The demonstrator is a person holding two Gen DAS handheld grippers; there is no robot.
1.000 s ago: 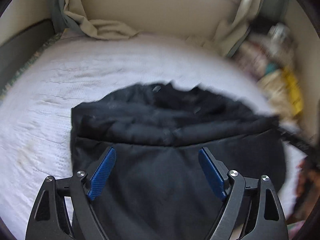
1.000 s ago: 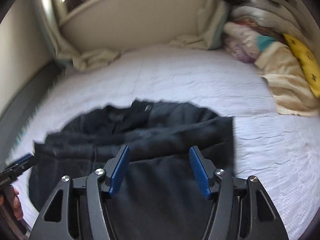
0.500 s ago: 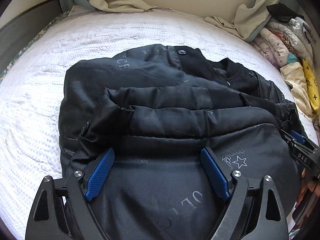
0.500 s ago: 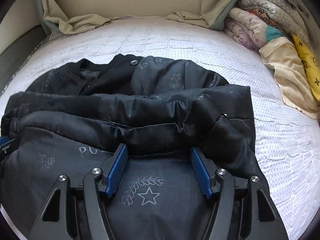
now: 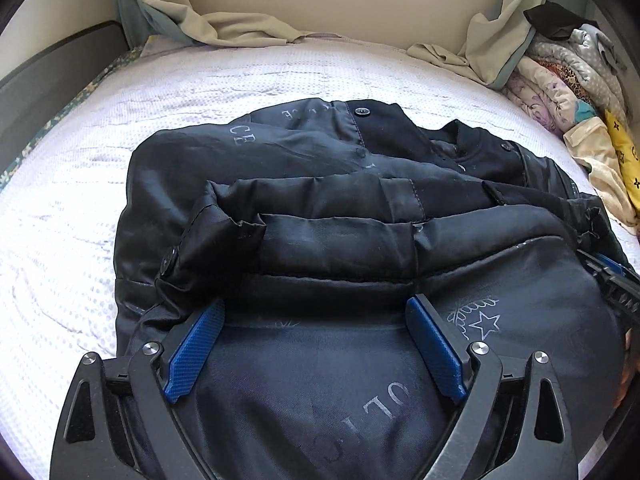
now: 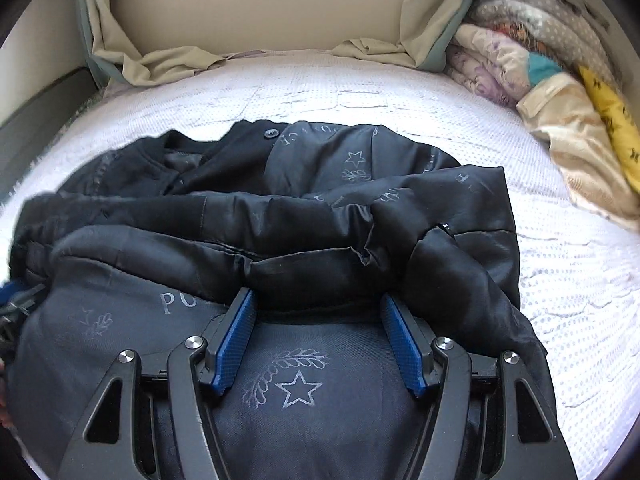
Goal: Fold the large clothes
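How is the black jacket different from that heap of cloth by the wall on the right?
The black jacket is one dark, shiny garment with pale printed stars and letters; the pile of bedding is many pale, patterned pieces. The jacket lies mid-bed, under both open grippers; the pile is stacked at the bed's edge. Both rest on the white bedspread.

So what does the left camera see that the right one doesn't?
Only the left view shows the bed's dark side rail, a snap button on a jacket flap, and the right tool at the picture's edge.

Only the right view shows the big star-and-leaf print and bare bedspread on the jacket's right.

Both show the black jacket lying under open tools, the beige curtain, and the pile of folded fabrics.
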